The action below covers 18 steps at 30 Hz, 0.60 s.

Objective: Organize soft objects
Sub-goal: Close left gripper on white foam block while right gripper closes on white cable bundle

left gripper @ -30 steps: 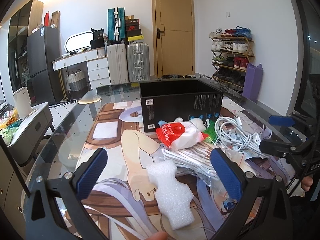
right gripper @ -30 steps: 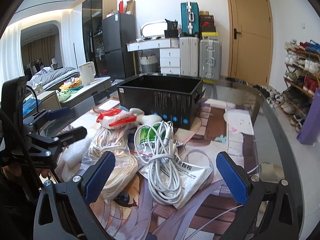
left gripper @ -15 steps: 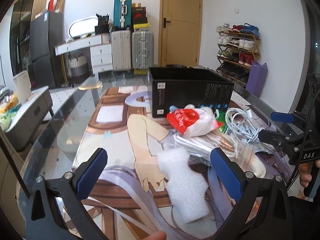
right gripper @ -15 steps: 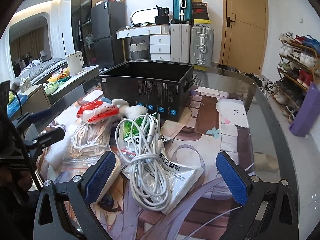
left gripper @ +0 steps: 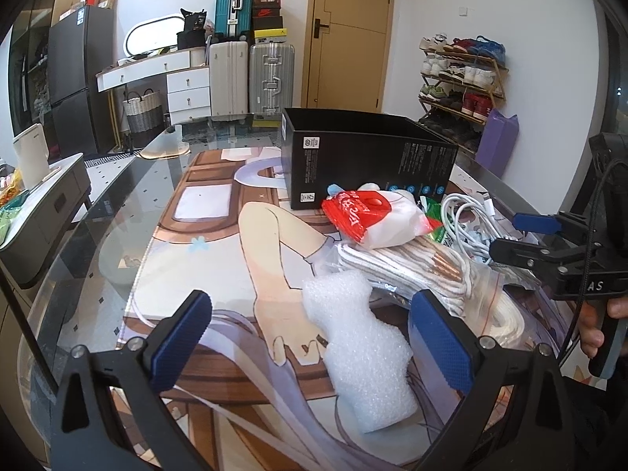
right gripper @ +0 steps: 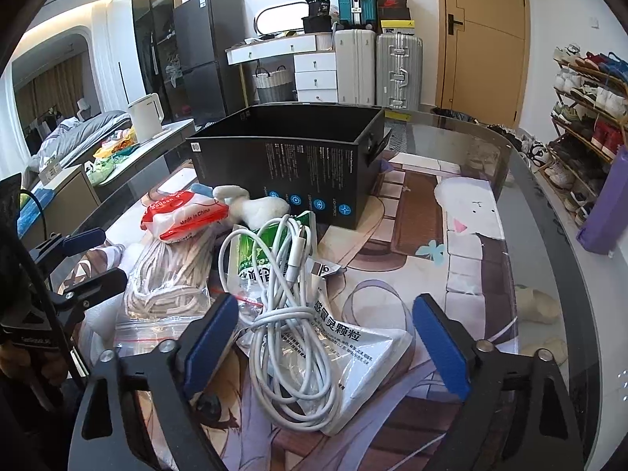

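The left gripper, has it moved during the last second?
Yes. The left gripper swung leftward: the black box now sits further right between its fingers.

Box (right gripper: pixel 290 168) behind pile; pouch (right gripper: pixel 184 216) on rope bag (right gripper: pixel 168 278); cable (right gripper: pixel 290 306) laid over sachets (right gripper: pixel 353 349); foam (left gripper: pixel 365 353) nearest, possibly touching bag.

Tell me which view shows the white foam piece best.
The left wrist view: the white foam piece lies whole and close between the open left gripper fingers. In the right wrist view only a sliver shows behind the bagged rope.

Suitcases (left gripper: pixel 251 74), shoe rack (left gripper: pixel 461 78), fridge (right gripper: pixel 204 55)
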Tool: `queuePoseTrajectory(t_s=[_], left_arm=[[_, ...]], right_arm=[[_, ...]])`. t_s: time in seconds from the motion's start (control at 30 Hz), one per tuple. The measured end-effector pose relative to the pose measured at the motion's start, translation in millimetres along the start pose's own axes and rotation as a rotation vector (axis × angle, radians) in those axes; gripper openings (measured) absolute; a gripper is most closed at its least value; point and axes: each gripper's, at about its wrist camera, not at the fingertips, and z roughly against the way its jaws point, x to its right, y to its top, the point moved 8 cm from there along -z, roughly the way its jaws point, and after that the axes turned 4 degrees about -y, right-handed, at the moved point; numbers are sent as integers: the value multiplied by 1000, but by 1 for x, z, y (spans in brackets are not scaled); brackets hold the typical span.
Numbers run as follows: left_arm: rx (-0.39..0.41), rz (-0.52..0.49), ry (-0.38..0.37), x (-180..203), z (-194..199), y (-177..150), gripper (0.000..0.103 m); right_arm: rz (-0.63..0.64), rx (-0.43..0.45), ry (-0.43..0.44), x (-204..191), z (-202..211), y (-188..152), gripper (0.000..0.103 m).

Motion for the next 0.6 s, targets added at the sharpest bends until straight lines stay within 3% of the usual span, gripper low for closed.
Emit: queuePoseTrajectory(t_s=[0.23,0.47,0.6], left_arm=[[-1,-15,-13,3,7,-4,102],[-10,-36,-26,6,7,-9,101],[-23,-38,-34,6,6,-11,92]], right_arm=[[60,8,4,-12,3,-1,86],[82,-8,3,-16,-3,-7,71],[83,-9,0,-15,-4,-8,63]])
